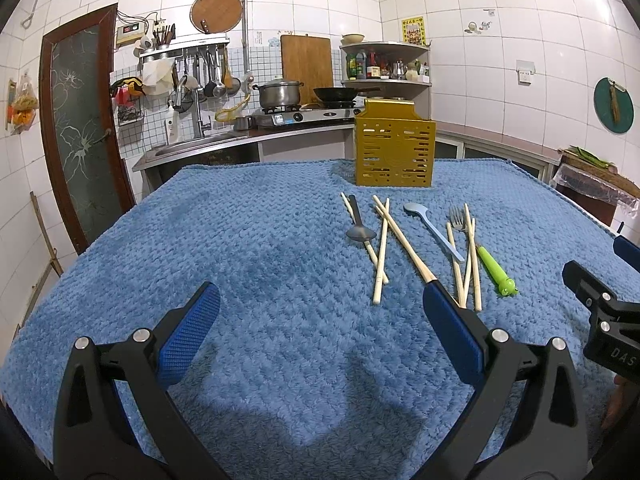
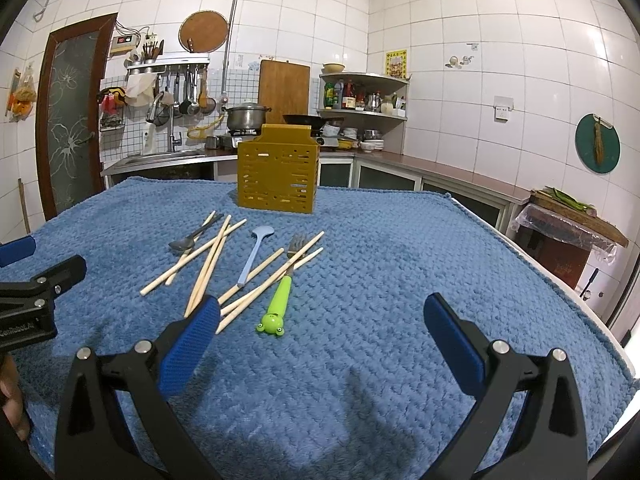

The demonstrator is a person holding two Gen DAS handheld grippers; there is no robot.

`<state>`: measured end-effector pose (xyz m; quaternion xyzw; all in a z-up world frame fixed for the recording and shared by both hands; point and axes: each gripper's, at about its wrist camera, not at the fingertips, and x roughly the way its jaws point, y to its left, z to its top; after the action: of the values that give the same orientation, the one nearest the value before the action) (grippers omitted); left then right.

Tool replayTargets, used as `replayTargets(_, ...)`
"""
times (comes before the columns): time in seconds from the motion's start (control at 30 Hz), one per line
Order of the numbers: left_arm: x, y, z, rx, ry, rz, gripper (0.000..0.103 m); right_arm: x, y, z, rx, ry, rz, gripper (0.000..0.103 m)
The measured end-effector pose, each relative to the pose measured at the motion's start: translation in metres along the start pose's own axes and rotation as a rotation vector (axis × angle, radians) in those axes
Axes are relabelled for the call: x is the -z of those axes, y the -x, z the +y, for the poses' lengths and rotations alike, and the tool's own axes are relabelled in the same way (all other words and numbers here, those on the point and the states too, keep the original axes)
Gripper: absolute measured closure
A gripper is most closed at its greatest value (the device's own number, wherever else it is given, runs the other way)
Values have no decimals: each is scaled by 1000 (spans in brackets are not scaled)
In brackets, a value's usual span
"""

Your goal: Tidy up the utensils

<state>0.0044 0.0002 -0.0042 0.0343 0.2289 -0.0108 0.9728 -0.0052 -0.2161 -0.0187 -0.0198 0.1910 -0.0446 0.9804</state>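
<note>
Wooden chopsticks (image 2: pixel 208 264), a metal spoon (image 2: pixel 188 242), a blue spoon (image 2: pixel 254 252) and a green-handled fork (image 2: pixel 284 288) are seen scattered mid-counter on the blue cloth (image 2: pixel 360 360), near the yellow holder (image 2: pixel 278 178) at the far edge, while both the left gripper (image 1: pixel 324 308) and the right gripper (image 2: pixel 322 320) are held above the near edge with jaws released.

White letters "DAS" stand on the right tongs' (image 1: pixel 608 312) black body.
</note>
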Motion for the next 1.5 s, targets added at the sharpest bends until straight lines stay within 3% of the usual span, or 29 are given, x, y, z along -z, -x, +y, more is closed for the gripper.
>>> replayTargets(1.5, 2, -1, -3, 4, 1, 8, 5, 1, 0, 0, -2, -5, -1, 4)
